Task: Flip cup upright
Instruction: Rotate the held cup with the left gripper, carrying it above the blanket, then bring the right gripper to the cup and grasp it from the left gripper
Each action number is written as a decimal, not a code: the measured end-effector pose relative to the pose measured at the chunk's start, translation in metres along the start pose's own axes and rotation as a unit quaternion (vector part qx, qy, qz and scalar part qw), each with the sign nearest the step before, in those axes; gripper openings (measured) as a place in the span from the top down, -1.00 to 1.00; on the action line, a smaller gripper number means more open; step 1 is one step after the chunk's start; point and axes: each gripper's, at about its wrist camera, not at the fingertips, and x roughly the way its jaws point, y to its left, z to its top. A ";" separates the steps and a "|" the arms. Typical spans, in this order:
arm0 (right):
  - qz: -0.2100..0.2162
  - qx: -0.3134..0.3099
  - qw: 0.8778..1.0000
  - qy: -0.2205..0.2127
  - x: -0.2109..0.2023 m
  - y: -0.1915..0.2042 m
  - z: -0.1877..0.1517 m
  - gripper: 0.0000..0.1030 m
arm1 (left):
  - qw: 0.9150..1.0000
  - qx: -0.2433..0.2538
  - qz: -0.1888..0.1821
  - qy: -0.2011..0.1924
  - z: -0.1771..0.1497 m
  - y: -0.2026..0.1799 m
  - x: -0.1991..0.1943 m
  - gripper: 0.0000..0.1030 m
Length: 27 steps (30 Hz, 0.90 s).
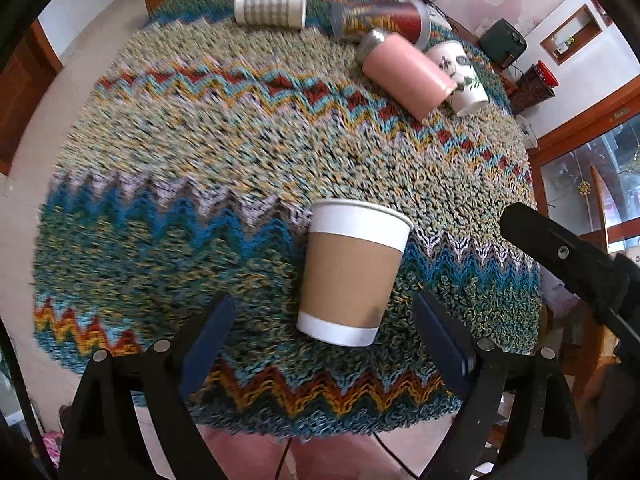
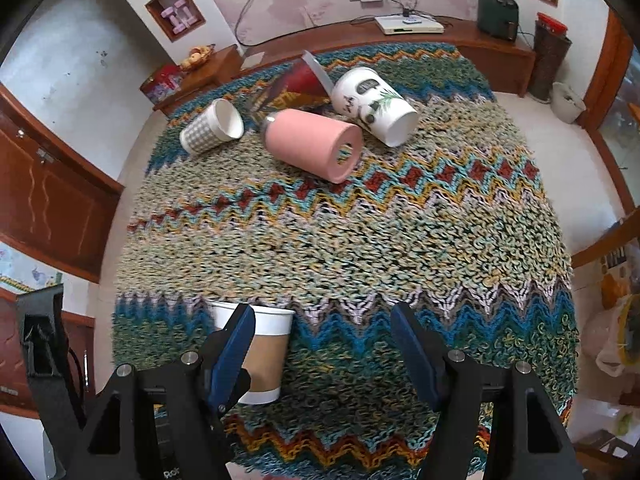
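The brown-sleeved paper cup stands upright on the zigzag knitted cloth near the worktop's front edge. Both the left hand-held gripper and right hand-held gripper gape wide, holding nothing.

The brown cup is standing alone near the front edge of the rug. Bare rug is seen on both sides of it, and the left gripper is held open just in front of it, with room left on each side of the cup. A wide strip of bare rug is lying between the brown cup and the far end. The far end is being crowded by four cups lying on their sides: the checked cup, the pink cup, the leaf cup and the red cup. The last three are packed close together. The right gripper is held open over bare rug, just right of the brown cup.
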 end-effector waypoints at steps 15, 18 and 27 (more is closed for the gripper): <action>0.040 -0.009 0.998 0.046 0.020 0.031 -0.006 -0.38 | 0.995 0.031 0.068 -0.068 -0.005 0.014 -0.053 -0.88; 0.039 0.000 0.997 0.063 0.035 0.035 -0.010 -0.38 | 0.995 0.033 0.069 -0.064 -0.007 0.024 -0.054 -0.88; 0.021 0.030 0.994 0.100 0.068 0.042 -0.022 -0.38 | 0.996 0.057 0.060 -0.045 -0.009 0.047 -0.045 -0.88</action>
